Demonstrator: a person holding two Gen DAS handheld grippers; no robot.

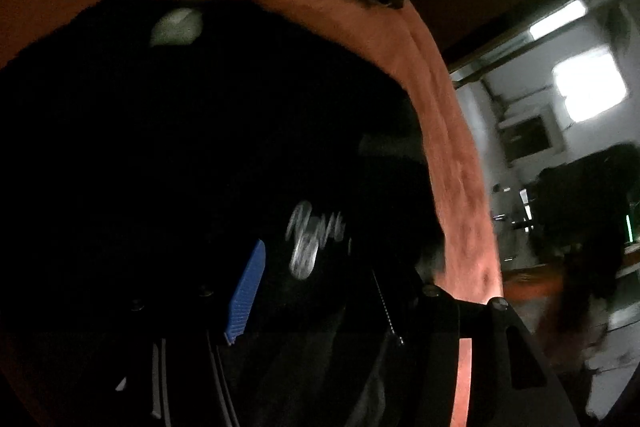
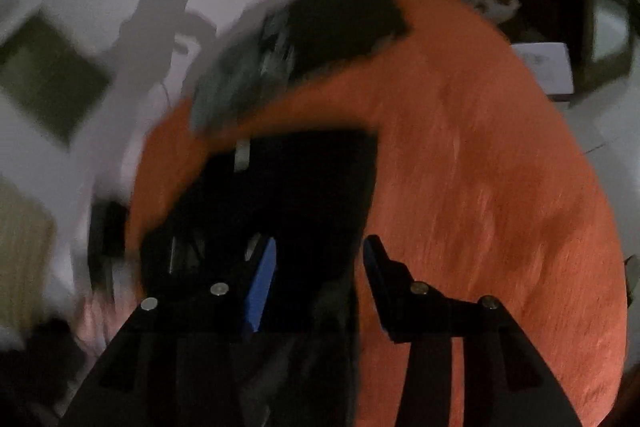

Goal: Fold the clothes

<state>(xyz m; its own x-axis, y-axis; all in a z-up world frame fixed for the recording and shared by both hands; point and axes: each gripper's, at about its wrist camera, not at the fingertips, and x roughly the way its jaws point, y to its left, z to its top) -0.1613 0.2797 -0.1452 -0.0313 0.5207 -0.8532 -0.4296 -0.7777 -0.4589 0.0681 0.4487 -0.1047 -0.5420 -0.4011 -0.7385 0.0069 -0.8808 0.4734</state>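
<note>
Black garment [image 2: 304, 187] lies on the orange round tabletop [image 2: 500, 187], near-left side, white neck label [image 2: 242, 155] at the far end. Right hand-held gripper [image 2: 320, 259] fingers apart, straddling its right edge, probably lining up a pinch. Left hand-held gripper [image 1: 332, 291] low over dark cloth; grip can't be judged. Folded clothes [image 2: 304, 39] stacked far side.

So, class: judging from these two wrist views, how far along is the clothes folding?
Done: a folded dark garment and a greenish one lie at the far edge of the orange surface. In hand: a black garment lies spread out, with the right tongs open over it; blur hides any grip by the left tongs. Left: folding it.
</note>
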